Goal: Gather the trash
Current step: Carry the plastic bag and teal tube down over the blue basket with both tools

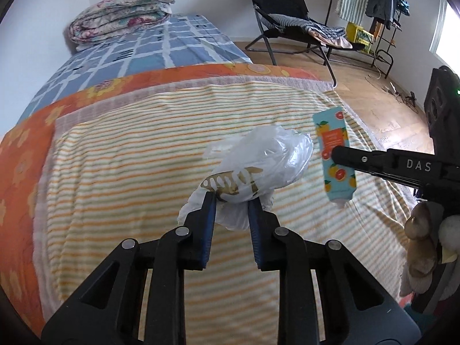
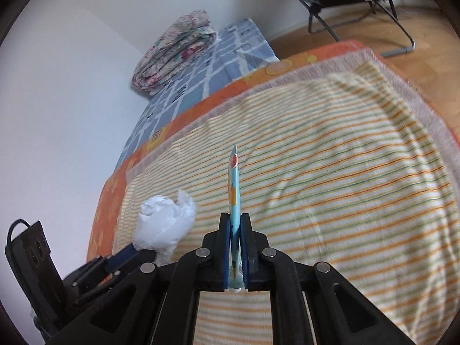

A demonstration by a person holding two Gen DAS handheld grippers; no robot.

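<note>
A crumpled white plastic bag (image 1: 258, 161) with a gold print hangs above the striped blanket (image 1: 129, 172), and my left gripper (image 1: 231, 198) is shut on its lower end. In the right wrist view the same bag (image 2: 164, 224) shows at the lower left, with the left gripper's dark fingers below it. A flat teal packet with orange fruit pictures (image 1: 335, 155) is pinched by my right gripper (image 1: 335, 153), which reaches in from the right. Seen edge-on, the packet (image 2: 233, 189) stands upright between the shut blue pads of the right gripper (image 2: 235, 221), lifted off the bed.
The bed carries an orange flowered sheet (image 1: 26, 155), a blue checked cover (image 1: 138, 49) and a folded floral quilt (image 1: 123, 11) by the wall. A black folding chair (image 1: 281, 8), a clothes rack (image 1: 385, 5) and cables stand on the wooden floor to the right.
</note>
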